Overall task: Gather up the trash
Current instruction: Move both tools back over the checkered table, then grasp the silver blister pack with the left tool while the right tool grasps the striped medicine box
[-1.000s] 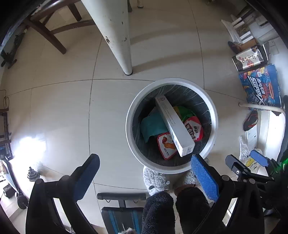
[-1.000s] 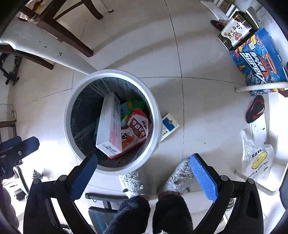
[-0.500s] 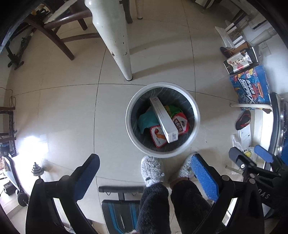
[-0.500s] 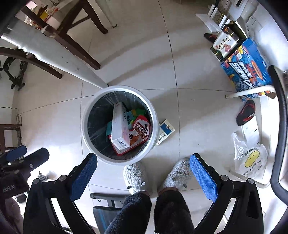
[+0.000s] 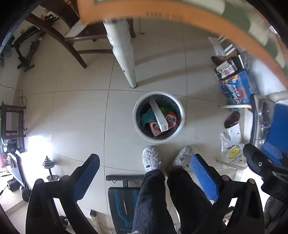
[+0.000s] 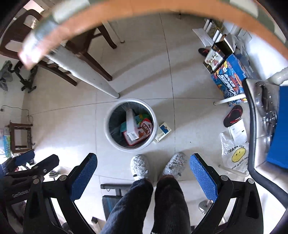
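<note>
Both views look down from well above the white trash bin (image 5: 158, 117), which stands on the tiled floor just ahead of your slippered feet (image 5: 151, 158). Your left hand-held gripper (image 5: 144, 174) and your right hand-held gripper (image 6: 143, 173) are each spread wide apart with nothing between the blue pads.

Progress, judged from how things lie: much of the trash is already in the bin. Lined with a dark bag, it holds a long white carton (image 5: 159, 116) leaning across the middle, a red snack wrapper (image 5: 171, 120) to the carton's right, a second red-and-white packet (image 5: 155, 128) at the carton's near end, a teal piece (image 5: 146, 117) to its left, and something green (image 5: 166, 109) behind the red snack wrapper.

Remaining: a small blue-and-white box (image 6: 162, 132) lies on the floor against the bin's right side, outside the rim; it appears to be the nearest piece left. Farther right of the bin sit a yellow smiley plastic bag (image 6: 235, 158), a red-and-black sandal (image 6: 233, 113) and a blue printed carton (image 6: 229, 75); you cannot tell from these views which count as trash.

A blurred orange-edged surface (image 5: 207, 16) arcs across the top of both views, well above the bin; what lies on it is hidden.
</note>
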A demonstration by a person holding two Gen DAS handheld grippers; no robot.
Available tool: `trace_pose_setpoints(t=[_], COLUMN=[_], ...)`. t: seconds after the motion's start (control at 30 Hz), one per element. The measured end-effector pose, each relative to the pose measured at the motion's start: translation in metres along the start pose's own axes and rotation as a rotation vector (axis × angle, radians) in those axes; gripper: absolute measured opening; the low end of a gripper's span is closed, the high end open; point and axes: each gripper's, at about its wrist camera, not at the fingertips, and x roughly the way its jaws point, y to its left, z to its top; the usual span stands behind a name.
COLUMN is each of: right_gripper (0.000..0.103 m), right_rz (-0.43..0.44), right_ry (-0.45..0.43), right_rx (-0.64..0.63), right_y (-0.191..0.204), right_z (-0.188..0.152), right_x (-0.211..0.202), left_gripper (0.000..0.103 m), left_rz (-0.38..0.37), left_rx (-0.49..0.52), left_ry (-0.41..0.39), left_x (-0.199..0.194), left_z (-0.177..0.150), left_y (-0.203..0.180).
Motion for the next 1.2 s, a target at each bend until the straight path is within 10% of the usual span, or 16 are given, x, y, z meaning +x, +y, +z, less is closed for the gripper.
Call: trace_pose_setpoints(t=[0.57, 0.93, 1.2], right_gripper=[0.103, 0.103, 0.103], right_rz=[0.134, 0.190, 0.133], right_ry=[-0.195, -0.339, -0.305], right_rx=[0.045, 0.266, 0.478], right_y=[0.014, -0.105, -0.266], right_z=[0.042, 0.191, 0.359], right_x=[-0.230, -0.297, -0.278], left_gripper=[0.103, 0.103, 0.103], left_rz=[0.010, 0.072, 0.040], left_rx=[0.029, 0.055, 0.067], left_ry=[-0.282, -0.437, -0.308], left_x=[-0.181, -0.218, -0.192], left_z=[0.056, 0.243, 0.425], left_y=[-0.028, -0.148, -0.292])
